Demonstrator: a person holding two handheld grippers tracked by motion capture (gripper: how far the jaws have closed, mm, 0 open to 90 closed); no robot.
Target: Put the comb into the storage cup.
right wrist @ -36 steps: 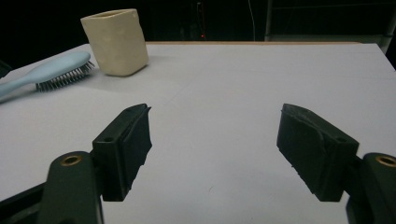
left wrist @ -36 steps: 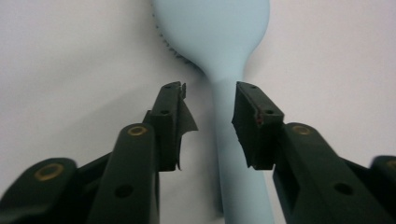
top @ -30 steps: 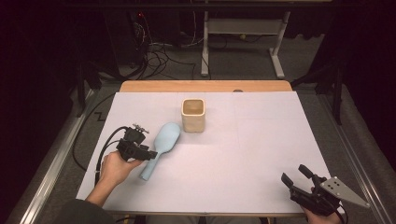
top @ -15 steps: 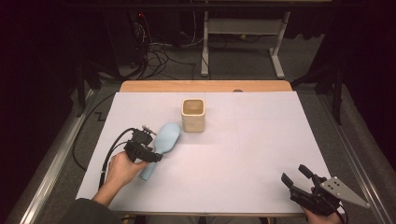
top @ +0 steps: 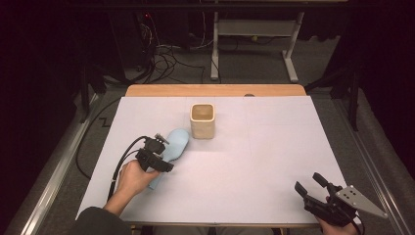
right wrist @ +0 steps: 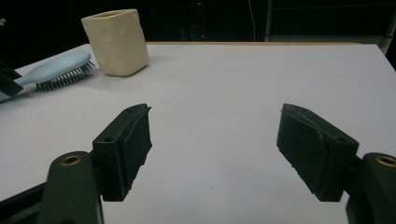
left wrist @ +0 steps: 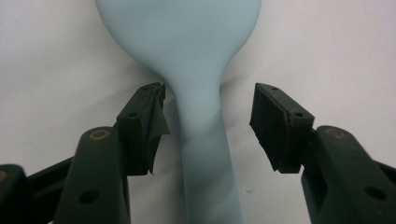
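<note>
High view: cream cup (top: 202, 120) just beside the hairbrush (top: 172, 147) head, apart.

The right gripper (right wrist: 215, 149) holds its two black jaws apart over the bare white table (right wrist: 243, 79), with a cream cup (right wrist: 116, 42) at eleven o'clock and a light-blue hairbrush (right wrist: 56, 67) lying bristles-down at ten o'clock just beside it.

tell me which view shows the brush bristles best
The right gripper view: the brush lies side-on there, bristles showing under its head. The high view shows its blue back from above; the left gripper view shows its handle between open jaws, no bristles.
</note>
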